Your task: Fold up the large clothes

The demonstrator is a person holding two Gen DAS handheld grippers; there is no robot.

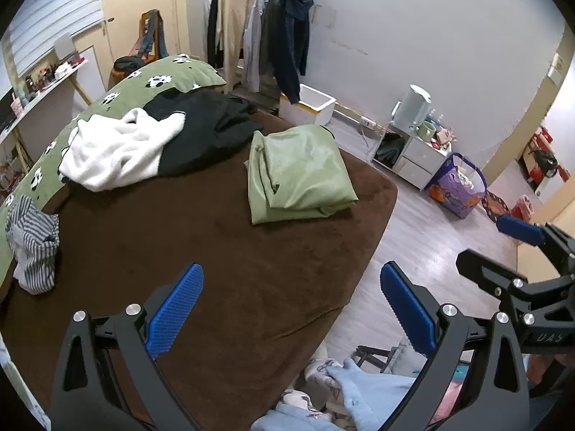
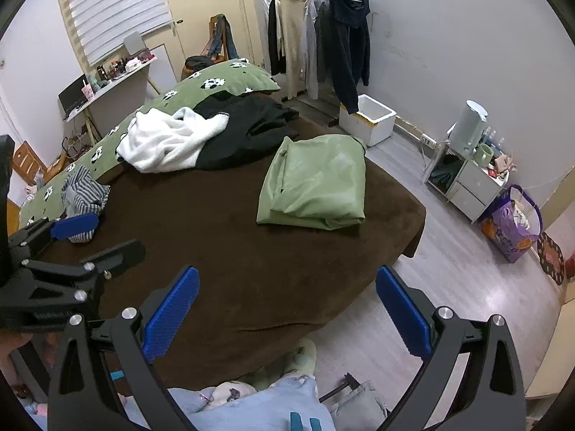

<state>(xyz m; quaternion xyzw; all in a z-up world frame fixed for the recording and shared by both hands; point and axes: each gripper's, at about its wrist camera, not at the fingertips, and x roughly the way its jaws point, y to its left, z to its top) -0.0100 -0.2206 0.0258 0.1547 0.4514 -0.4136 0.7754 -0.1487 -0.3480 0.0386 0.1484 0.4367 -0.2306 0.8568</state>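
Observation:
A light green garment (image 1: 300, 170) (image 2: 316, 185) lies folded into a flat rectangle on the brown bed cover (image 1: 201, 244) (image 2: 222, 248), toward its right side. Behind it, a white fleece (image 1: 115, 149) (image 2: 169, 140) and a black garment (image 1: 205, 129) (image 2: 248, 125) lie crumpled in a heap. A striped garment (image 1: 32, 244) (image 2: 84, 194) sits bunched at the left edge. My left gripper (image 1: 291, 312) hangs open over the bed's near corner, empty. My right gripper (image 2: 287, 312) is open too, empty, above the near edge. Each gripper shows at the other view's side (image 1: 503, 244) (image 2: 90, 237).
A green panda-print duvet (image 1: 158, 82) (image 2: 215, 82) runs along the bed's far left. A clothes rack (image 1: 258, 28) (image 2: 320, 36), white box (image 1: 312, 104) (image 2: 370, 118), small white cabinet (image 1: 413, 154) (image 2: 470, 183) and purple bag (image 1: 456, 186) (image 2: 510, 226) line the wall. Grey floor lies right of the bed.

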